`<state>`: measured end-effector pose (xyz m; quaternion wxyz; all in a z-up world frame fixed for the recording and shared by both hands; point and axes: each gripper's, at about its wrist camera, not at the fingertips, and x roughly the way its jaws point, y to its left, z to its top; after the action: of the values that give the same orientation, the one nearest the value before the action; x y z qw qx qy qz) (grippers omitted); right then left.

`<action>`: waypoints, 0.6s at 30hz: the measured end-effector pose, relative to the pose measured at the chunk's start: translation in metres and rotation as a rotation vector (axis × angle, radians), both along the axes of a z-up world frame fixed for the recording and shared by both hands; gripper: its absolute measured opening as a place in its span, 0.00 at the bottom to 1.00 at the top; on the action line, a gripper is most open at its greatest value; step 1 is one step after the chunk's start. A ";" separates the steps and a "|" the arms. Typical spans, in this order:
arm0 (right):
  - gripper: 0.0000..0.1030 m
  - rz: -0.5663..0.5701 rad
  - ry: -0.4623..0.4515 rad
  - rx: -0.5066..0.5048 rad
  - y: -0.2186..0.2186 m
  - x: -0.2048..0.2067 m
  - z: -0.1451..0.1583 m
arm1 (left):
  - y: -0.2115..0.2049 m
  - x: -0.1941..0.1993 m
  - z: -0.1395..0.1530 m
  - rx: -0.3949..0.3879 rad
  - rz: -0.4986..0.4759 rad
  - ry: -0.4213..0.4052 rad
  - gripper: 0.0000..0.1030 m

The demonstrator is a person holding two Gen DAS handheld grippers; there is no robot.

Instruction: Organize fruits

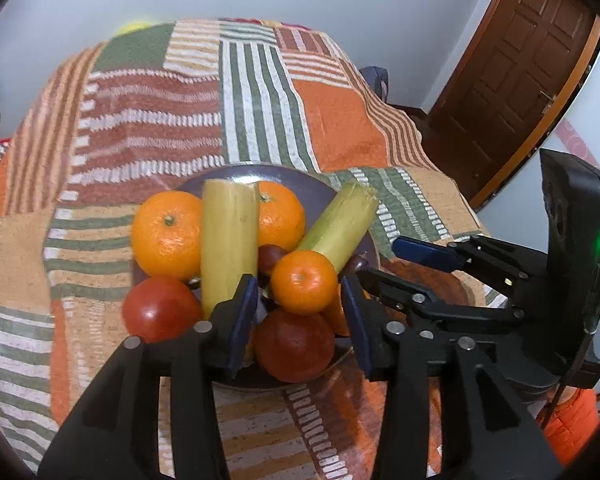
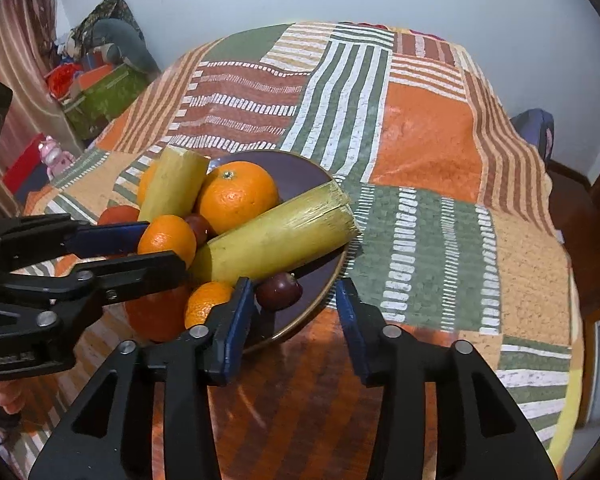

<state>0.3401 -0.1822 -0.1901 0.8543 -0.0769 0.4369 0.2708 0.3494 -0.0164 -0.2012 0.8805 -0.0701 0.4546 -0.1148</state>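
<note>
Patchwork cloth (image 1: 140, 120) under purple plate (image 1: 312, 188). Left gripper (image 1: 300, 292) hovered parted, empty, around small orange (image 1: 303, 282) mid-plate; right gripper (image 2: 296, 300) parted, empty, at plate's near rim. Best squeezed gently, lifted straight.

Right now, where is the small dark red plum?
In the right wrist view, the small dark red plum sits at the purple plate's near edge, under the yellow-green cane stick.
</note>
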 end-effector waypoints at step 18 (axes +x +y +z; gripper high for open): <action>0.39 -0.065 -0.336 0.197 -0.028 -0.109 0.147 | 0.013 -0.128 0.151 0.084 0.117 -0.410 0.42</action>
<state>0.2314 -0.2097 -0.0432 0.9270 -0.0231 0.2616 0.2677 0.2219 -0.0031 -0.0499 0.9618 -0.0348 0.2656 -0.0562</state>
